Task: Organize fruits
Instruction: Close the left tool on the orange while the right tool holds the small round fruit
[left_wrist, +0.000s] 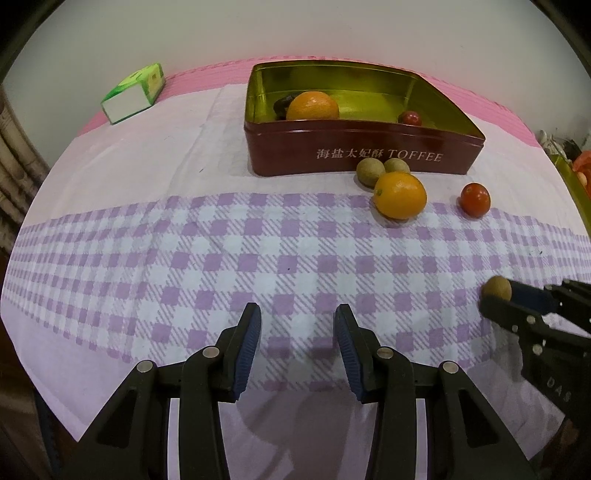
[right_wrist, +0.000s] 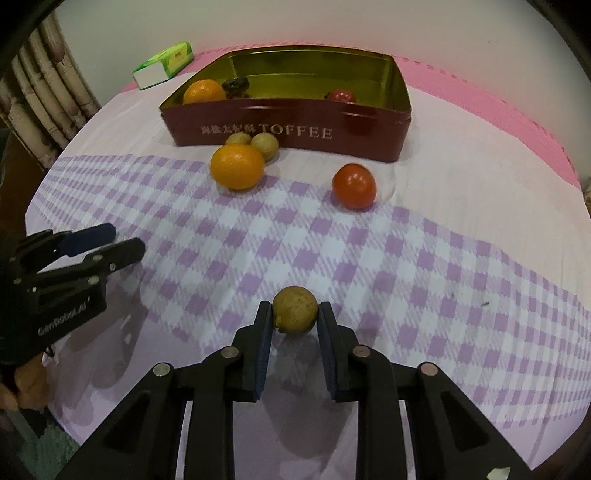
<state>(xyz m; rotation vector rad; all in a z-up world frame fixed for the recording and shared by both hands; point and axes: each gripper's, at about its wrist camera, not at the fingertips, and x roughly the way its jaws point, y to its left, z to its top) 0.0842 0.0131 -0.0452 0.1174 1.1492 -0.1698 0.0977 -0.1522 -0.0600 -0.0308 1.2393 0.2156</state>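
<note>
My right gripper (right_wrist: 295, 314) is shut on a small brown round fruit (right_wrist: 294, 309), held just above the checked cloth; it also shows in the left wrist view (left_wrist: 496, 290). My left gripper (left_wrist: 297, 325) is open and empty over the cloth. A dark red toffee tin (left_wrist: 364, 157) stands at the back and holds an orange (left_wrist: 313, 106), a dark fruit (left_wrist: 283, 104) and a small red fruit (left_wrist: 411, 118). In front of the tin lie two brown fruits (left_wrist: 369, 172), an orange (left_wrist: 400, 195) and a red tomato (left_wrist: 475, 199).
A green and white carton (left_wrist: 135, 92) lies at the back left of the table. A curtain (right_wrist: 48, 107) hangs at the left. The pink table edge (right_wrist: 517, 110) curves behind the tin. Bare checked cloth (left_wrist: 258, 258) lies between the grippers and the fruits.
</note>
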